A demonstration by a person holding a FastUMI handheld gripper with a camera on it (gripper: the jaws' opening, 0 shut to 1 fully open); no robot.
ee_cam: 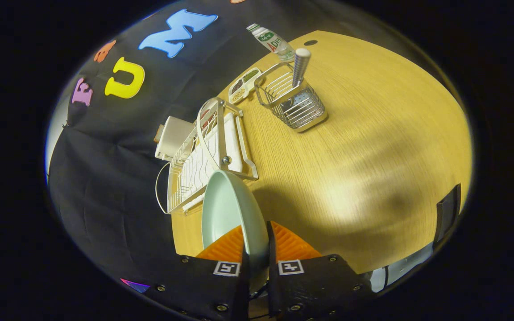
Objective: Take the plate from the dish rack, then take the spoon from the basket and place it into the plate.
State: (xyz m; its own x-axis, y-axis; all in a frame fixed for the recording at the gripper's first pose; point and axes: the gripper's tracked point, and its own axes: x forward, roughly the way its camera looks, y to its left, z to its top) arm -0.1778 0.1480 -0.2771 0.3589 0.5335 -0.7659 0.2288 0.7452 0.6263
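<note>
My gripper (255, 243) is shut on the rim of a pale green plate (225, 209), which stands on edge between the two fingers and rises just ahead of them. The plate hangs in the air over the wooden table (373, 147), close in front of the white wire dish rack (208, 151). Beyond the rack stands a wire basket (295, 104) on the table. A spoon's metal handle (300, 67) sticks up out of it.
A white box (172, 136) lies beside the rack near the black cloth wall. A small tray with divided compartments (243, 84) and a plastic bottle (272, 41) stand behind the basket. A dark object (448, 209) sits at the table's near edge.
</note>
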